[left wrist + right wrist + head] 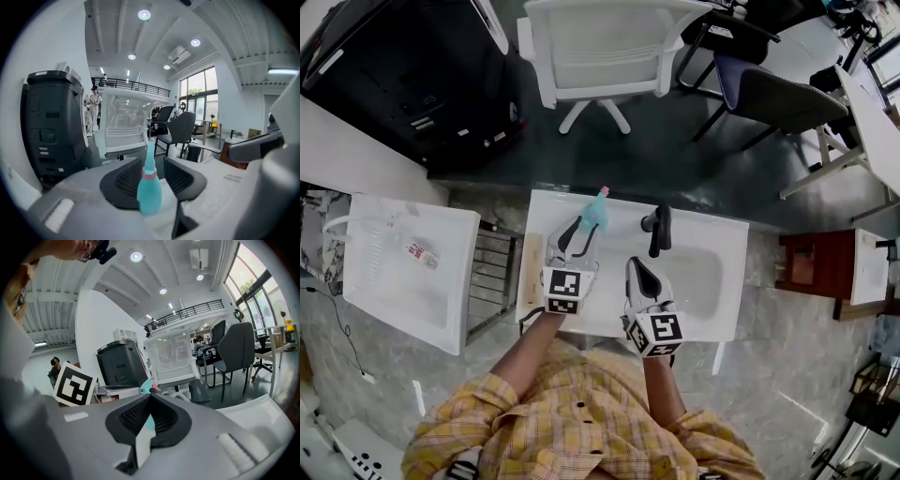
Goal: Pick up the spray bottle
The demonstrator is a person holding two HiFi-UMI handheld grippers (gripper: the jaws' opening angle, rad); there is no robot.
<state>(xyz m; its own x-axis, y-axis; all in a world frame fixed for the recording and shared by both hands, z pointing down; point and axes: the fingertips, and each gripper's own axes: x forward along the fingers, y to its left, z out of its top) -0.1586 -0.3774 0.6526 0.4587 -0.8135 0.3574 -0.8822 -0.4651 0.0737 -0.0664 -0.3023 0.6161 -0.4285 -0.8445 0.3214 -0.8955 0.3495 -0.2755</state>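
Observation:
A teal spray bottle (595, 214) with a pink collar stands upright on the far rim of a white sink (712, 281). My left gripper (584, 229) is open, and its black pads flank the bottle's body without pressing on it. In the left gripper view the bottle (150, 190) stands between the two pads of that gripper (152, 164), with a gap on each side. My right gripper (641, 268) hovers over the basin nearer to me, jaws shut and empty. From the right gripper view (150, 401) only the bottle's nozzle (149, 384) peeks over the closed pads.
A black faucet (659, 228) stands on the far rim, right of the bottle. A second white basin (403, 272) and a wire rack (492, 272) lie to the left. Beyond the sink are a white chair (600, 52), a black machine (403, 75) and a dark chair (778, 94).

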